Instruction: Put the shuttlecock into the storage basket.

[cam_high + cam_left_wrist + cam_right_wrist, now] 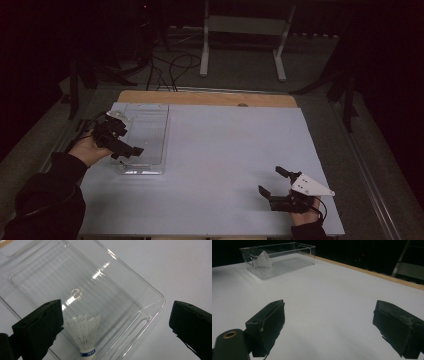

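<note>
A clear plastic tray (pixel 150 127) lies on the left of the white table (pixel 225 150). My left gripper (pixel 127 142) hovers open over the tray's near end. In the left gripper view a white feather shuttlecock (pixel 86 336) with a blue-banded cork lies inside the tray (pixel 100 287), close to one jaw and untouched; the left gripper (pixel 116 322) stands wide open there. My right gripper (pixel 269 180) rests low near the table's front right, open and empty. From the right gripper (pixel 329 325) the tray (pixel 287 251) and the shuttlecock (pixel 263 260) sit far off.
A wooden strip (pixel 200 97) runs along the table's far edge. Behind it on the dark floor stand a white metal frame (pixel 242 30) and loose cables (pixel 172 67). Bare white tabletop spreads between the two grippers.
</note>
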The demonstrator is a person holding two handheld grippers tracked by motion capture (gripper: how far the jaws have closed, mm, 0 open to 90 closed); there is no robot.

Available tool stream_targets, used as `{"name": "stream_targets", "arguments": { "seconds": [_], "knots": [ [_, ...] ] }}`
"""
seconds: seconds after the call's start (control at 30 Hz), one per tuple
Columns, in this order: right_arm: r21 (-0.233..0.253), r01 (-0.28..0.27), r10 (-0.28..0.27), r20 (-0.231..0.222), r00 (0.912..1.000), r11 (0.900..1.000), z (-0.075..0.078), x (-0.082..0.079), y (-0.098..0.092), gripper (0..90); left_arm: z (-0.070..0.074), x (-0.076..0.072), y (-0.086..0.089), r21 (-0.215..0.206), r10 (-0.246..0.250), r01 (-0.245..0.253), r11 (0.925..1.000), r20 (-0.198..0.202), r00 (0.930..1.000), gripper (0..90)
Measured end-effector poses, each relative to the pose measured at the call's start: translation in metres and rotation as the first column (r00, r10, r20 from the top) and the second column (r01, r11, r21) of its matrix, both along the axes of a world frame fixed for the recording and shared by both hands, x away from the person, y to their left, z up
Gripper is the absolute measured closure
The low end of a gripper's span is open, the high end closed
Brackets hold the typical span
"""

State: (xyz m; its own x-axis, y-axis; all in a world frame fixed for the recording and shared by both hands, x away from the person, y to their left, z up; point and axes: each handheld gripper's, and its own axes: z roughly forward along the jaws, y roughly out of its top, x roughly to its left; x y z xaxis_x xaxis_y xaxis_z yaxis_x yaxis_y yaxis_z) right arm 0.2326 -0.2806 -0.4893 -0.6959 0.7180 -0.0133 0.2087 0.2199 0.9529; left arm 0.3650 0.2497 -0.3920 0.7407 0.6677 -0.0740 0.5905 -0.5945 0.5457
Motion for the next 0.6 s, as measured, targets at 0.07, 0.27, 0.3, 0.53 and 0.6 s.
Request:
{"name": "stream_targets", "arguments": {
  "seconds": [0.07,0.27,0.3,0.53,0.6],
  "knots": [
    [0.0,0.0,0.0,0.0,1.0,1.0,0.0,0.0,0.0,10.6,0.001,-0.001,-0.002,-0.008,0.002,-0.002,1.0,0.011,0.9999,0.0],
    [0.002,-0.001,0.001,-0.002,1.0,1.0,0.0,0.0,0.0,10.6,0.003,-0.003,-0.008,-0.113,-0.007,0.012,0.9935,0.047,0.9989,0.0],
    [0.002,-0.003,0.003,-0.003,1.0,1.0,0.0,0.0,0.001,10.6,0.003,-0.004,-0.01,-0.116,-0.007,0.014,0.9932,0.06,0.9982,0.0],
    [0.002,-0.002,0.002,-0.003,1.0,1.0,0.0,0.0,0.0,10.6,0.004,-0.005,-0.024,-0.169,-0.034,0.056,0.9841,0.131,0.9908,0.0],
    [-0.002,0.0,0.0,0.0,1.0,1.0,0.0,0.0,0.0,10.8,0.003,-0.005,-0.028,-0.177,-0.036,0.06,0.9824,0.138,0.9898,0.0]
  ]
}}
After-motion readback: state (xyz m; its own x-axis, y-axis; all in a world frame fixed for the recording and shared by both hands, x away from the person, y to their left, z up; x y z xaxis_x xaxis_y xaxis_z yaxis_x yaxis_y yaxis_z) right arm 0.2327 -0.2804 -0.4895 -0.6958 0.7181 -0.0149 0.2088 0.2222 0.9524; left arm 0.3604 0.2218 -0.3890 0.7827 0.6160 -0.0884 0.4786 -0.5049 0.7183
